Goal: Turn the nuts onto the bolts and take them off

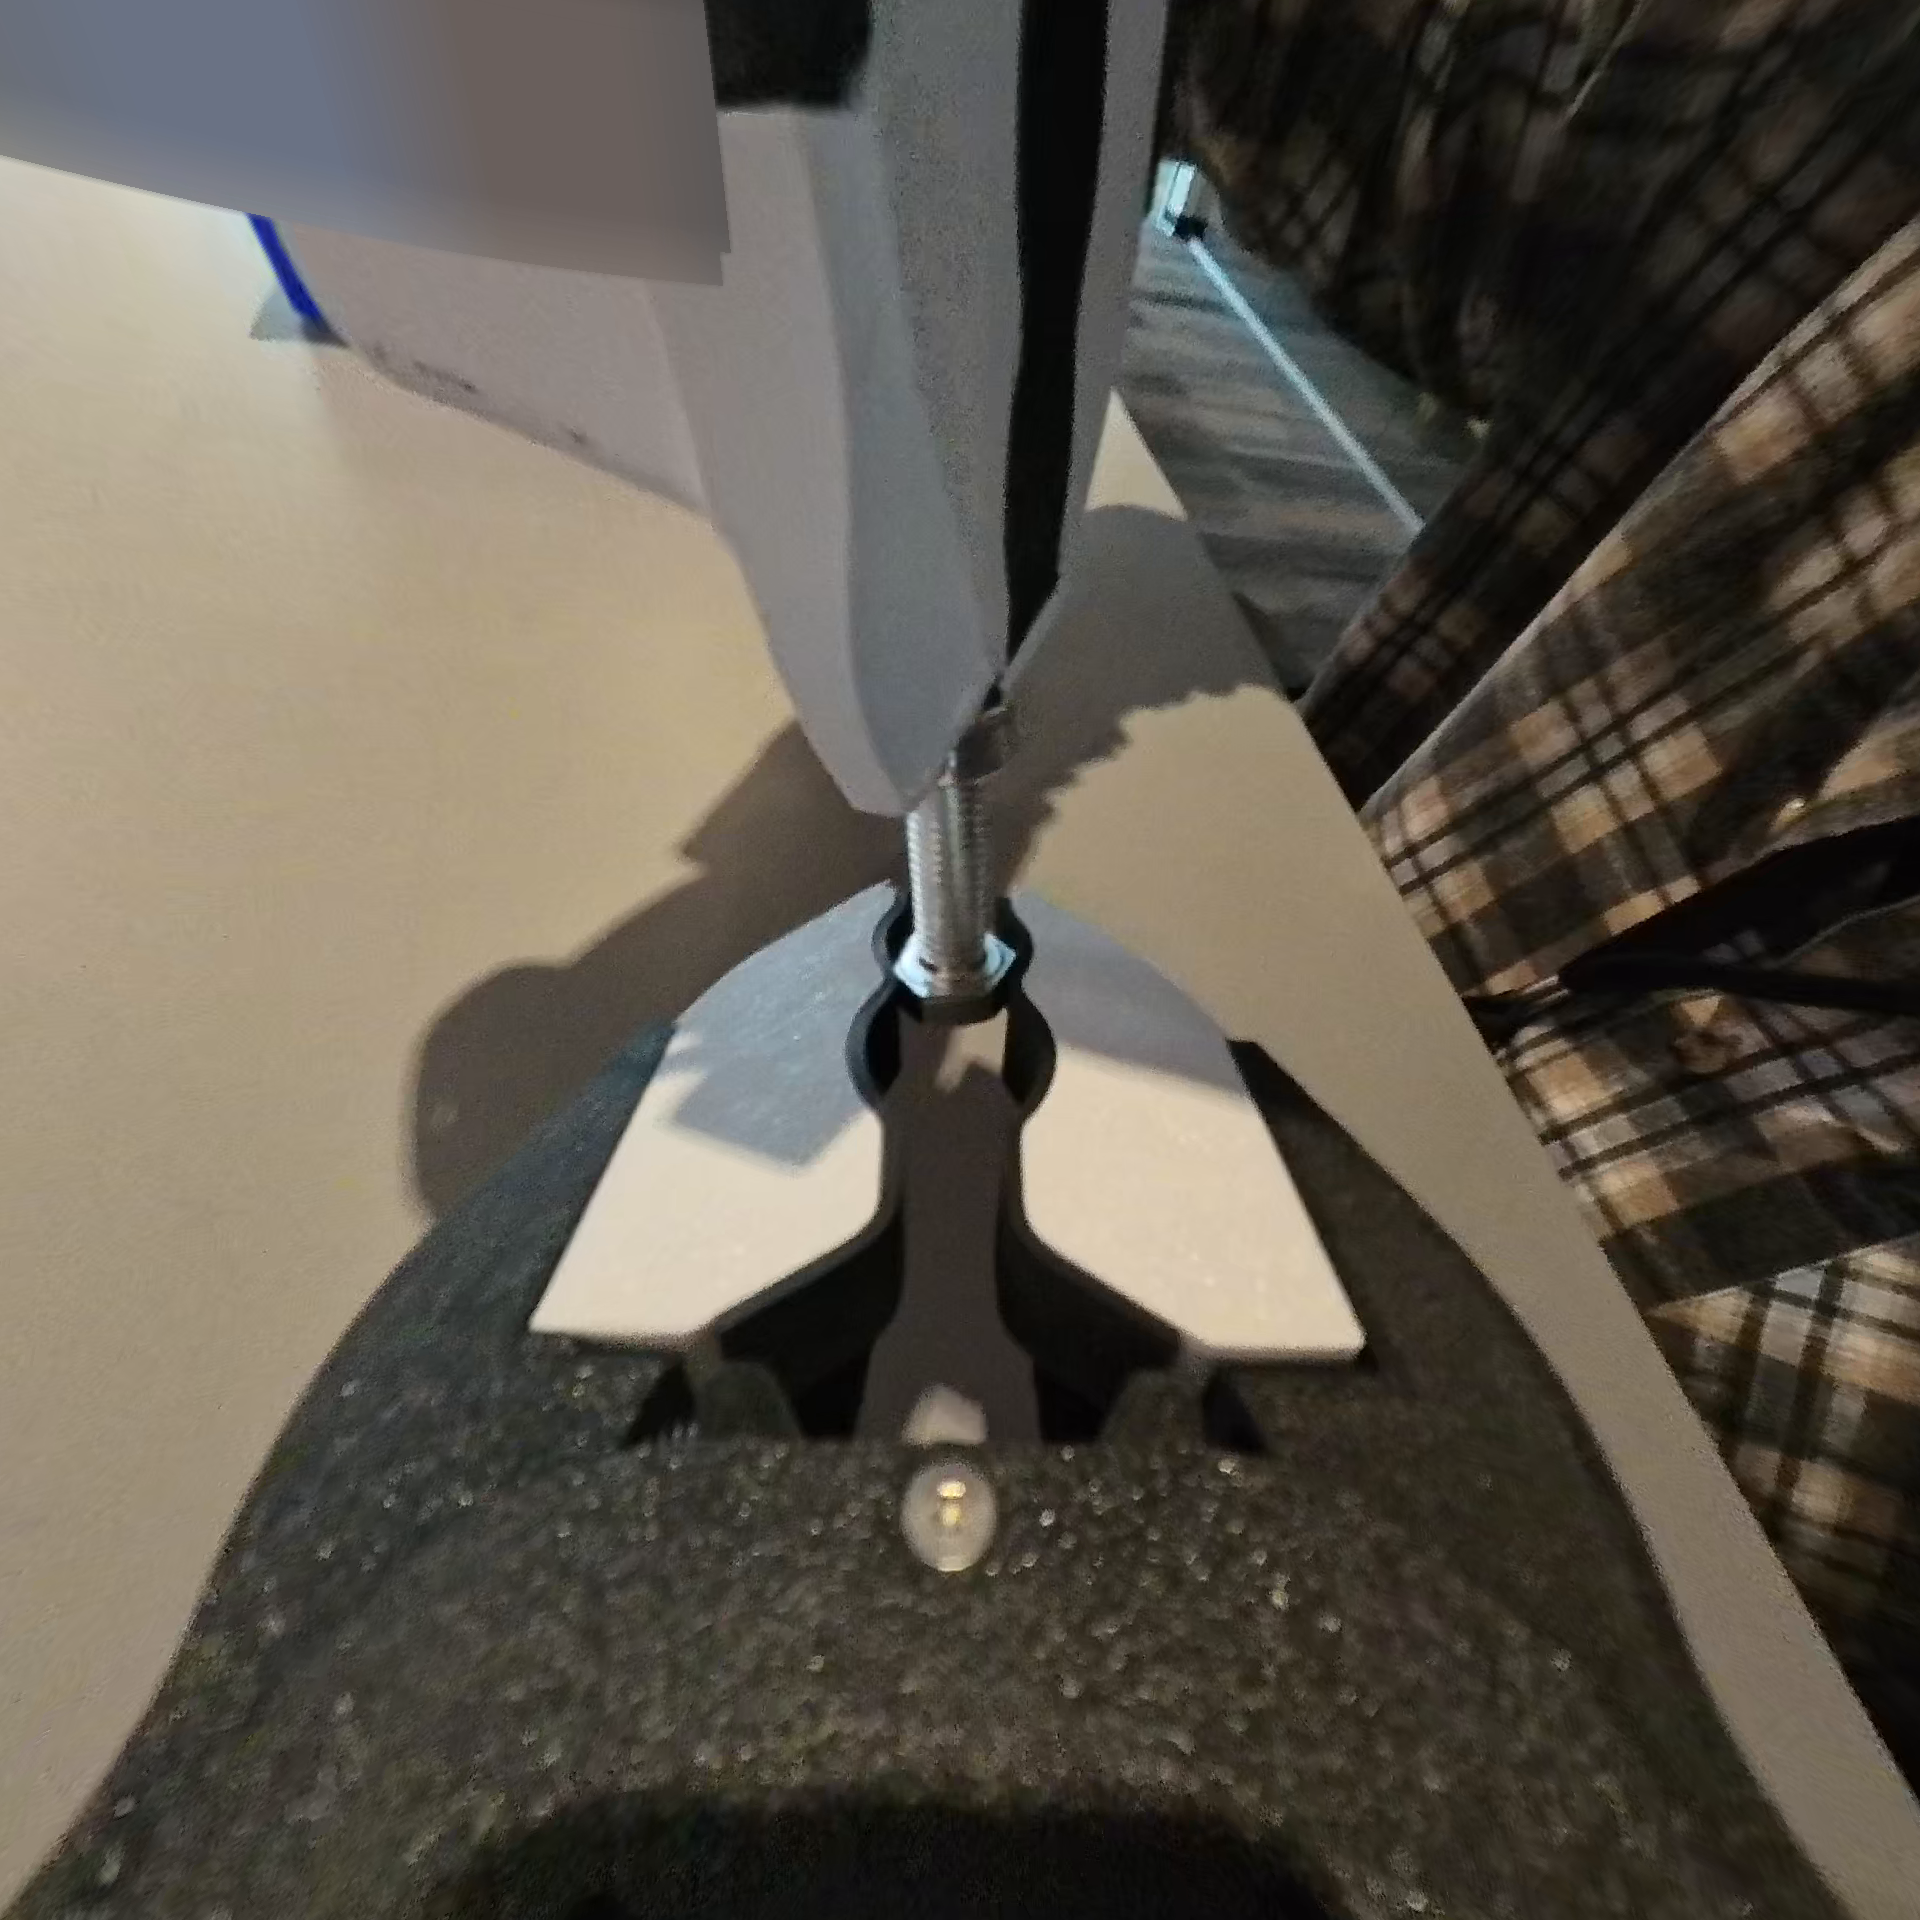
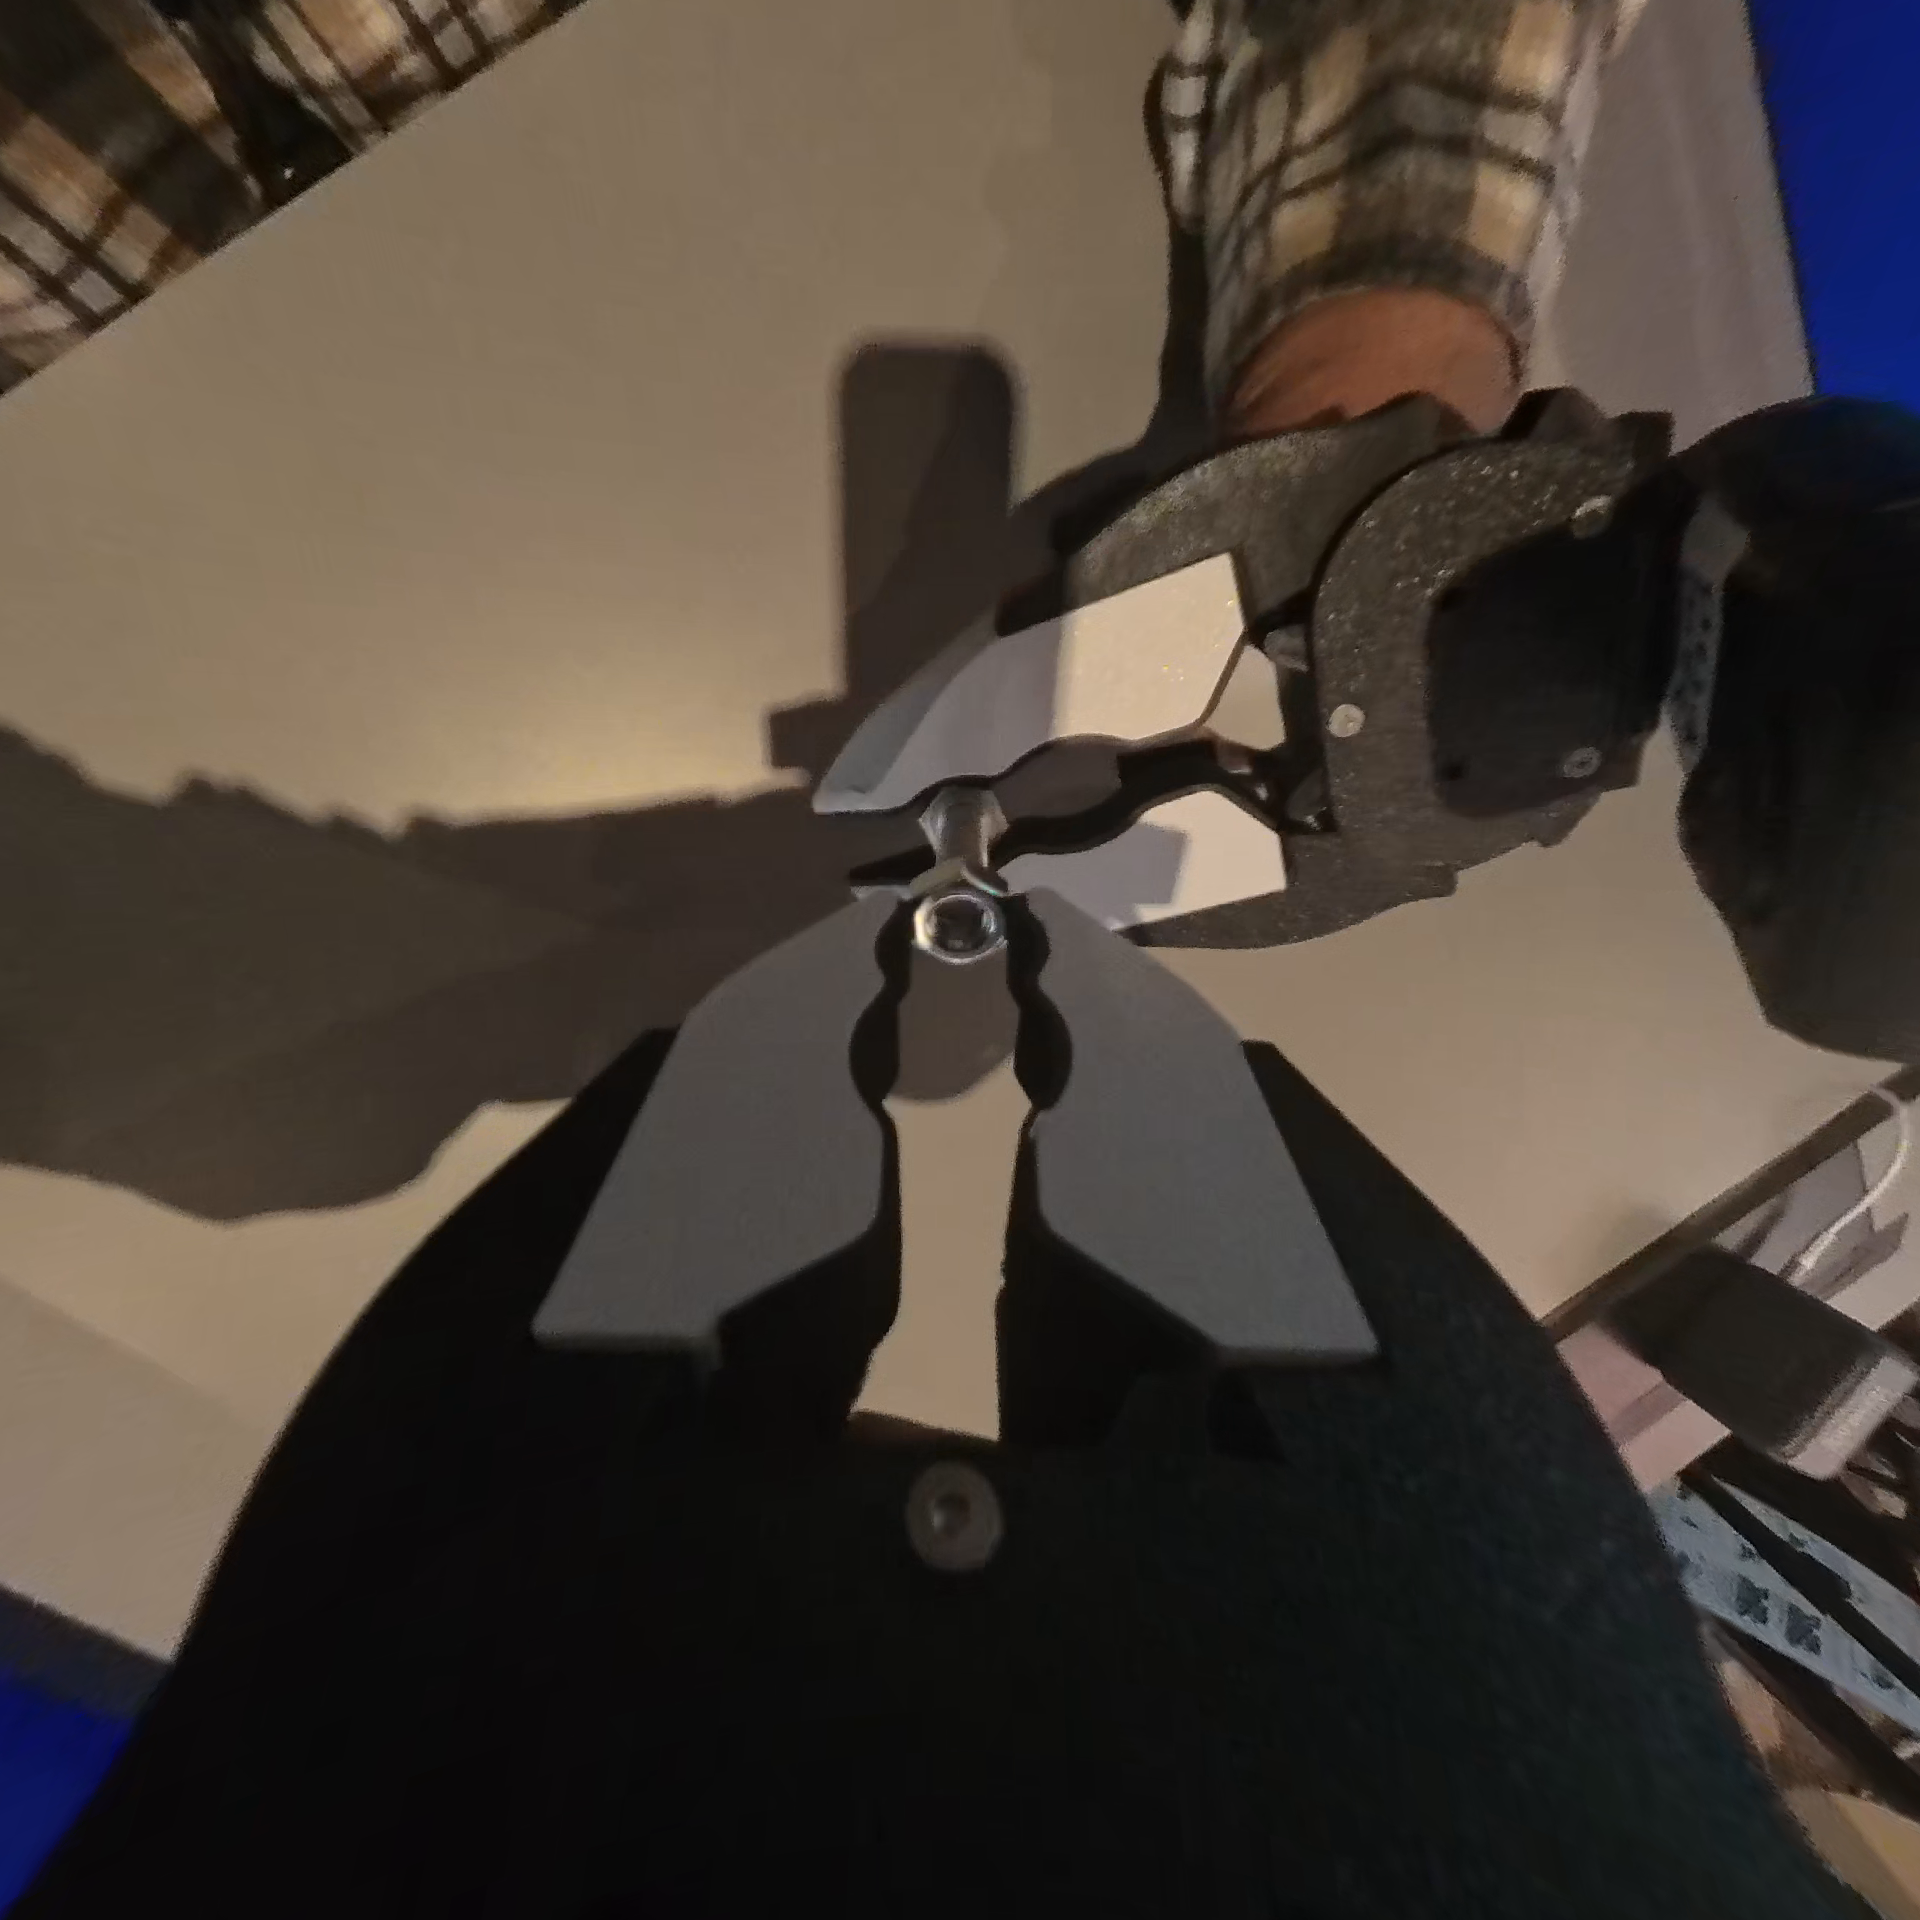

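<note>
A silver bolt [image 1: 940, 868] hangs in the air above the beige table [image 1: 312, 727], held between both grippers. My left gripper [image 1: 954, 977] is shut on the hex nut [image 1: 954, 968], which sits on the bolt's thread. My right gripper [image 1: 977, 727] reaches in from the top of the left wrist view and is shut on the bolt's other end. In the right wrist view, my right gripper [image 2: 954, 930] clamps the bolt's socket head [image 2: 954, 928], seen end on. The left gripper [image 2: 914, 836] crosses in from the right and grips the nut [image 2: 971, 878] just behind the head.
A person's plaid shirt [image 1: 1662, 727] is close beyond the table's right edge [image 1: 1403, 935]. A plaid sleeve and hand [image 2: 1340, 208] hold the left gripper. A blue object [image 1: 275, 270] sits at the far left. A white cable [image 2: 1870, 1184] and a black-and-white patterned strip [image 2: 1745, 1621] lie past the table edge. The grippers' ends are close to 5 cm from one another.
</note>
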A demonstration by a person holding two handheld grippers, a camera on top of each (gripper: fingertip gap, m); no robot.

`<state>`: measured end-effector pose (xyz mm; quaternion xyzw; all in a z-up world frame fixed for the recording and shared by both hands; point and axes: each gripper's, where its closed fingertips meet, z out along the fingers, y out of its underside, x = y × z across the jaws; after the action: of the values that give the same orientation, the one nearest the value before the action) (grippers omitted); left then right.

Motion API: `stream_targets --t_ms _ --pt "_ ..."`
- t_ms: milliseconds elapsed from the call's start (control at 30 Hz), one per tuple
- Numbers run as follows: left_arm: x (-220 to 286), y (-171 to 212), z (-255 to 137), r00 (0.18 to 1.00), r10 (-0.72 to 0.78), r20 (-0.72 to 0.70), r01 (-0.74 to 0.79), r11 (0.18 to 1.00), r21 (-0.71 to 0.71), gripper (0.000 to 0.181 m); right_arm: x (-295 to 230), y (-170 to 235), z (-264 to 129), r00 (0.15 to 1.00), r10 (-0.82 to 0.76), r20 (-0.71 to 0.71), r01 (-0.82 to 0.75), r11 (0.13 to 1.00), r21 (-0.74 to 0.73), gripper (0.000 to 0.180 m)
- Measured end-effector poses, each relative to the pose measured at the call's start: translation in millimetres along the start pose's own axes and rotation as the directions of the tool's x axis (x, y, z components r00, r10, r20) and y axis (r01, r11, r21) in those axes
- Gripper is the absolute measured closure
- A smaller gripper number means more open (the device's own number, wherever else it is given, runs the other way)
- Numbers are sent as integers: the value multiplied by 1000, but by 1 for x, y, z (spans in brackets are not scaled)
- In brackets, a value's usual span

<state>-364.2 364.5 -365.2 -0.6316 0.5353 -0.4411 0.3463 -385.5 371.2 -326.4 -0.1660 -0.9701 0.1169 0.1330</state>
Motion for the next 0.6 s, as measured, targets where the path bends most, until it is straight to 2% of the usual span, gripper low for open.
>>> stream_targets --t_ms 133,200,267,333,400,467,533,600 --pt "-7 8 4 998 11 61 -7 998 -57 166 -3 7 5 999 47 24 -46 998 -49 163" --pt "-12 8 3 995 25 97 -19 998 -62 166 2 11 0 990 136 -22 -137 990 -39 163" --pt "-17 4 -1 991 29 131 -24 999 -35 166 7 14 -10 953 289 -90 -286 957 50 163" --pt "-23 -2 -7 985 24 170 -27 1000 12 166 8 23 -19 853 499 -151 -475 863 170 163" --pt "-31 -8 -15 977 10 215 -26 997 74 166 1 46 -22 665 725 -178 -680 686 258 163" --pt "-39 -16 -24 968 -18 252 -23 987 158 166 -21 72 -5 491 862 -127 -824 506 255 163" --pt "-43 -24 -34 962 -47 268 -19 971 240 166 -45 91 22 406 910 -88 -890 415 187 163" --pt "-46 -29 -41 956 -57 288 -29 958 286 166 -59 104 42 388 917 -91 -910 397 122 163"
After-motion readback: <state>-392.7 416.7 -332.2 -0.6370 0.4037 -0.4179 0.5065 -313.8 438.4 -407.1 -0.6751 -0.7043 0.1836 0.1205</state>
